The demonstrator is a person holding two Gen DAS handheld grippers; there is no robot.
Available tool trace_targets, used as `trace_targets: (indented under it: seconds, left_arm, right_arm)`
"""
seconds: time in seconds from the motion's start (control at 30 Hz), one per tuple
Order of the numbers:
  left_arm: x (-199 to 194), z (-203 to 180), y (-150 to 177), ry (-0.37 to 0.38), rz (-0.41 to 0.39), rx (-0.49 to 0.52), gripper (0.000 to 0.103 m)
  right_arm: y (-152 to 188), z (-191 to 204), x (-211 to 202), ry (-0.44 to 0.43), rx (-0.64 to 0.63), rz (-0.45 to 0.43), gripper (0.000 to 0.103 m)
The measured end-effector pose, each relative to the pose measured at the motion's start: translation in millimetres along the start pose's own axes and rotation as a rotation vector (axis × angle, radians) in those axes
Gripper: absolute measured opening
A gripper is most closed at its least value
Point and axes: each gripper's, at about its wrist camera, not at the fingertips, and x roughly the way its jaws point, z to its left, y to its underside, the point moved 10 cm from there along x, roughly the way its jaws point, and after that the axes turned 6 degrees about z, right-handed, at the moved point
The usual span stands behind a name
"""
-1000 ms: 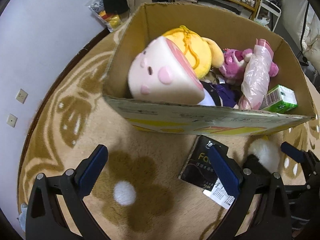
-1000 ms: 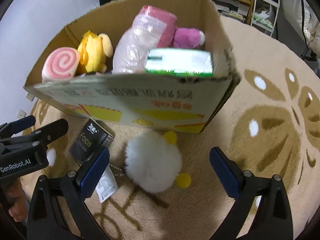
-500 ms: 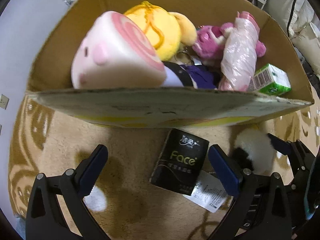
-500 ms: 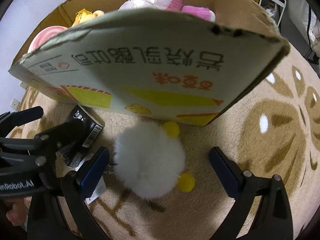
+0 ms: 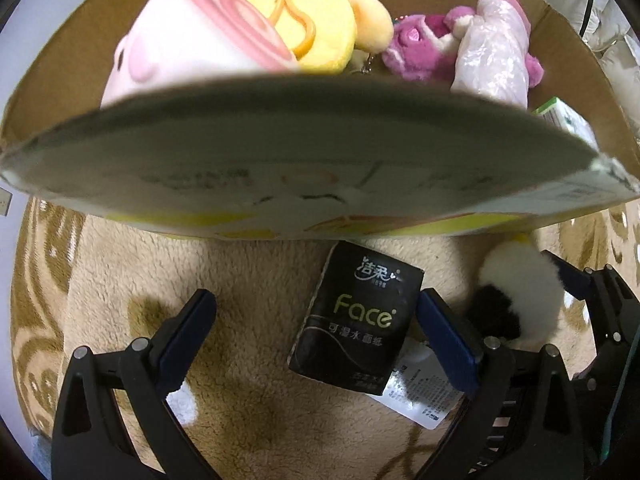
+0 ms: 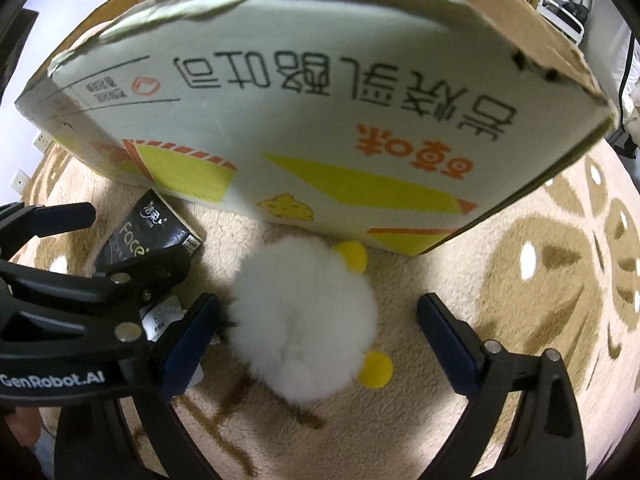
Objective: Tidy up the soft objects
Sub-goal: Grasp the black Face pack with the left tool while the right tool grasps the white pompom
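Note:
A black tissue pack marked "Face" [image 5: 358,322] lies on the rug in front of the cardboard box [image 5: 304,160]. My left gripper [image 5: 316,328] is open low over the rug, its right finger beside the pack. A white fluffy toy with yellow balls [image 6: 304,320] lies between the open fingers of my right gripper [image 6: 318,332]. The toy also shows in the left wrist view [image 5: 520,292], and the pack in the right wrist view [image 6: 140,236]. The box holds a pink swirl plush [image 5: 192,48], a yellow plush [image 5: 304,28] and a magenta plush [image 5: 420,44].
A plastic-wrapped pink roll [image 5: 496,64] and a green carton [image 5: 564,116] also sit in the box. A white label tag [image 5: 420,396] lies under the pack. The brown patterned rug [image 6: 540,280] spreads to the right. A white wall [image 5: 24,8] stands to the left.
Both grippers have moved down and closer to the box front. The tissue pack and the white toy now lie nearer the fingers. Both stay open.

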Motion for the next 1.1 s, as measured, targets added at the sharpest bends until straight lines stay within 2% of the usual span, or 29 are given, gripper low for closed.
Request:
trace_targets:
  seconds: [0.2, 0.37, 0.6, 0.67, 0.7, 0.83, 1.1]
  left_arm:
    - [0.9, 7.3, -0.9, 0.000, 0.014, 0.007, 0.088]
    - [-0.6, -7.3, 2.0, -0.022, 0.018, 0.007, 0.078]
    - [-7.5, -5.2, 6.6, -0.041, 0.032, 0.007, 0.056]
    - [-9.5, -2.6, 7.7, -0.045, 0.031, -0.003, 0.049]
    - [-11.4, -1.4, 8.6, -0.044, 0.031, -0.012, 0.047]
    - [-14.8, 4.6, 20.8, -0.037, 0.044, -0.011, 0.045]
    - [-35.1, 12.3, 42.2, -0.041, 0.005, -0.012, 0.045]
  right_arm:
    - [0.2, 2.0, 5.7, 0.007, -0.011, -0.005, 0.101]
    - [3.6, 6.1, 5.8, 0.006, -0.012, -0.007, 0.099]
    - [3.9, 3.4, -4.8, 0.003, -0.020, -0.018, 0.088]
    - [5.2, 2.3, -7.7, 0.006, -0.015, -0.025, 0.082]
    - [5.5, 1.8, -9.2, 0.009, -0.012, -0.029, 0.076]
    - [8.2, -3.7, -16.6, 0.011, 0.018, -0.040, 0.052]
    - [12.8, -4.9, -35.2, -0.067, 0.074, -0.080, 0.047]
